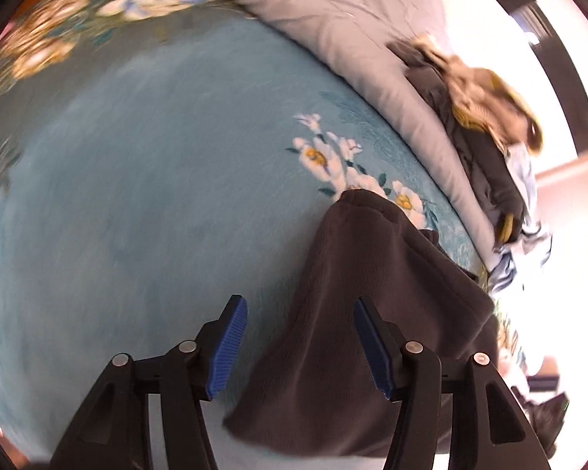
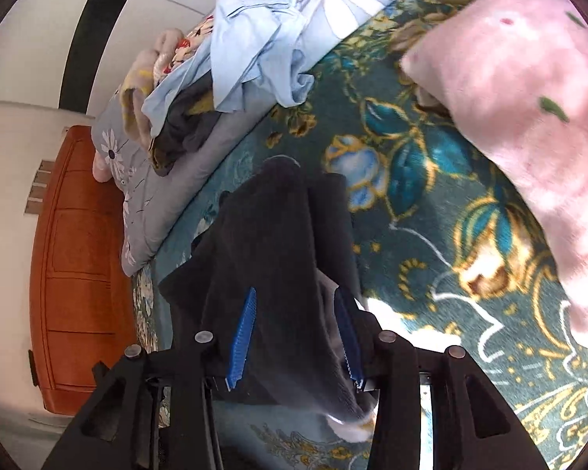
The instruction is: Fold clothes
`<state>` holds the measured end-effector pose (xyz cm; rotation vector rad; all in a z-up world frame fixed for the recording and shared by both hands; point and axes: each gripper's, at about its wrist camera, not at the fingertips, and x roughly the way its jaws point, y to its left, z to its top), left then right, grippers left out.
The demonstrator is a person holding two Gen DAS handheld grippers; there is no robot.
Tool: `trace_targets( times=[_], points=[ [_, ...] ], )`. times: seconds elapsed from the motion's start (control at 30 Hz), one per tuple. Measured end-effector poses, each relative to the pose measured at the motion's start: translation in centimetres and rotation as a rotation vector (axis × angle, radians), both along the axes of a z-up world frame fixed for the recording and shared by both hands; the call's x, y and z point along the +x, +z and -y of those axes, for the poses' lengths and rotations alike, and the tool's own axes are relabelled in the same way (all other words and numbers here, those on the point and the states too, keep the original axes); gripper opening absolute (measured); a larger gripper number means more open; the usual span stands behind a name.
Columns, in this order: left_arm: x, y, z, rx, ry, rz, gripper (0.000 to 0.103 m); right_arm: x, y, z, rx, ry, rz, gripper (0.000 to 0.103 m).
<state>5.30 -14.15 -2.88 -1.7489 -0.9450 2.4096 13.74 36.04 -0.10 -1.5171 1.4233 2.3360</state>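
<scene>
A dark brown-black fleece garment point(image 1: 376, 293) lies bunched on a teal floral bedspread point(image 1: 137, 180). My left gripper point(image 1: 300, 346) is open, its blue pads wide apart; the garment's lower edge lies between them, nearer the right pad. In the right wrist view the same dark garment point(image 2: 278, 250) stretches away from my right gripper point(image 2: 296, 338), which is open with the cloth lying between its blue pads. A grey-white lining edge point(image 2: 349, 419) shows near the right pad.
A grey quilt point(image 1: 352, 39) runs along the bed's far side with a heap of clothes point(image 1: 486, 145) on it. In the right wrist view a light blue shirt point(image 2: 254, 39), a pink blanket point(image 2: 529, 117) and an orange wooden cabinet point(image 2: 78, 258) are around.
</scene>
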Motion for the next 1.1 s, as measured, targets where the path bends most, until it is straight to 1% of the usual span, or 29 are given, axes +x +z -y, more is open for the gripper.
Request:
trace_targets(
  times=[0.03, 0.07, 0.1, 0.23, 0.3, 0.37, 0.53, 0.63, 0.67, 0.7, 0.73, 0.77, 0.8, 0.83, 0.87, 0.9, 1.0, 1.07, 1.1],
  points=[
    [-0.6, -0.5, 0.0, 0.003, -0.015, 0.001, 0.061, -1.2, -0.2, 0.3, 0.007, 0.01, 0.0, 0.044],
    [-1.0, -1.0, 0.1, 0.004, -0.025, 0.006, 0.061, -2.2, -0.4, 0.5, 0.014, 0.014, 0.002, 0.049],
    [-1.4, -1.6, 0.1, 0.007, -0.035, 0.011, 0.061, -3.0, -0.8, 0.5, 0.019, 0.016, 0.004, 0.051],
    [-2.6, -3.8, 0.5, 0.08, -0.029, 0.053, 0.061, -5.1, -2.4, 0.2, 0.006, 0.006, 0.033, 0.052],
    [-2.8, -4.4, 0.6, 0.12, -0.032, 0.052, 0.061, -5.8, -3.2, 0.1, -0.009, -0.001, 0.053, 0.052],
    [-3.0, -4.4, 0.5, 0.151, -0.044, 0.033, 0.061, -6.4, -4.1, 0.0, -0.031, -0.015, 0.071, 0.052],
    [-3.5, -4.1, -0.3, 0.193, -0.101, -0.028, 0.059, -7.2, -3.5, 0.6, -0.061, -0.025, 0.02, 0.052],
    [-3.9, -4.0, -0.9, 0.179, -0.134, -0.044, 0.059, -7.5, -2.7, 0.9, -0.069, -0.017, -0.021, 0.054],
    [-3.9, -3.6, -0.7, 0.18, -0.128, -0.061, 0.054, -7.6, -2.4, 1.0, -0.069, -0.01, -0.036, 0.054],
    [-3.9, -3.2, -0.5, 0.181, -0.123, -0.078, 0.043, -7.6, -2.1, 1.1, -0.069, -0.004, -0.051, 0.053],
    [-3.8, -2.9, -0.3, 0.181, -0.118, -0.095, 0.038, -7.7, -1.8, 1.3, -0.069, 0.003, -0.066, 0.052],
    [-3.8, -2.5, -0.1, 0.182, -0.112, -0.112, 0.027, -7.8, -1.4, 1.4, -0.069, 0.01, -0.081, 0.049],
    [-3.8, -2.1, 0.0, 0.183, -0.107, -0.129, 0.018, -7.9, -1.4, 1.5, -0.068, 0.016, -0.078, 0.041],
    [-3.7, -1.8, 0.2, 0.183, -0.102, -0.146, 0.015, -8.0, -1.8, 1.6, -0.063, 0.023, -0.058, 0.035],
    [-3.7, -1.4, 0.4, 0.184, -0.096, -0.163, 0.013, -8.1, -2.0, 1.8, -0.054, 0.029, -0.041, 0.025],
    [-3.7, -1.0, 0.6, 0.185, -0.091, -0.179, 0.012, -8.0, -2.1, 1.9, -0.042, 0.033, -0.027, 0.018],
    [-3.6, 0.1, 1.1, 0.187, -0.075, -0.23, 0.01, -8.0, -2.2, 2.1, -0.027, 0.035, -0.01, 0.012],
    [-3.5, 0.8, 1.5, 0.188, -0.064, -0.264, 0.01, -8.1, -1.2, 2.0, -0.026, 0.044, -0.036, 0.011],
    [-3.5, 1.2, 1.6, 0.189, -0.058, -0.281, 0.01, -8.0, -0.4, 1.8, -0.031, 0.05, -0.064, 0.011]
  ],
)
